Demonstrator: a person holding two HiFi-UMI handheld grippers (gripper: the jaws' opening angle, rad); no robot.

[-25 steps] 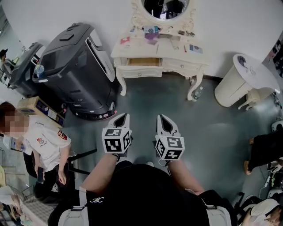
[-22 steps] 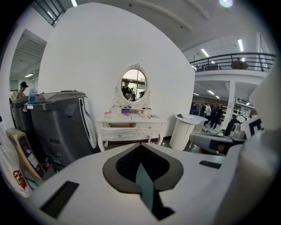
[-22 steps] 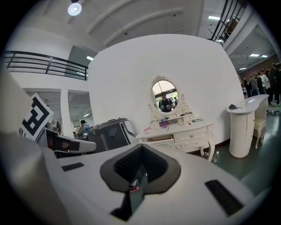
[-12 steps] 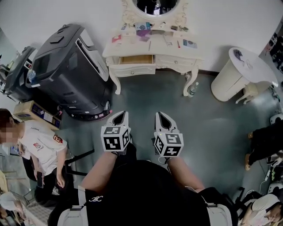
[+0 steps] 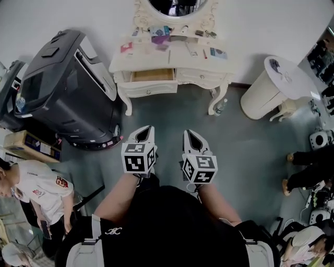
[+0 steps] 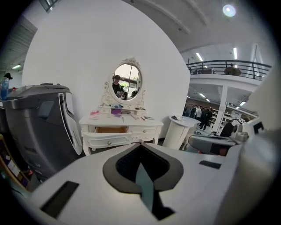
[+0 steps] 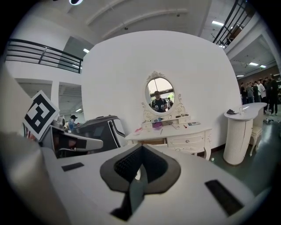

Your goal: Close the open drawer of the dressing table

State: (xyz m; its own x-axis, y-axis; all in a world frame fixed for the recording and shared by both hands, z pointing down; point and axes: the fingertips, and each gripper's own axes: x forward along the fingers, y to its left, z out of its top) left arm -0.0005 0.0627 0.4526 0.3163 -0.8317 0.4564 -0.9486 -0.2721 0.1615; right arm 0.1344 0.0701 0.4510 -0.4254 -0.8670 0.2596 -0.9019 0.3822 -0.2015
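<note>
Dressing table (image 5: 177,57): white, carved, curved legs, against the far wall. Oval mirror (image 5: 172,5) is cut off by the top edge in the head view. Items on the bench top are too small to identify. Left drawer (image 5: 152,76) is pulled out, bare wood inside, contents unreadable. Left gripper (image 5: 144,133) and right gripper (image 5: 192,138) are near, well apart from it. Both sets of fingers are pressed together, nothing between.

Dressing table (image 5: 182,60), small items (image 5: 160,40), perhaps cosmetics
</note>
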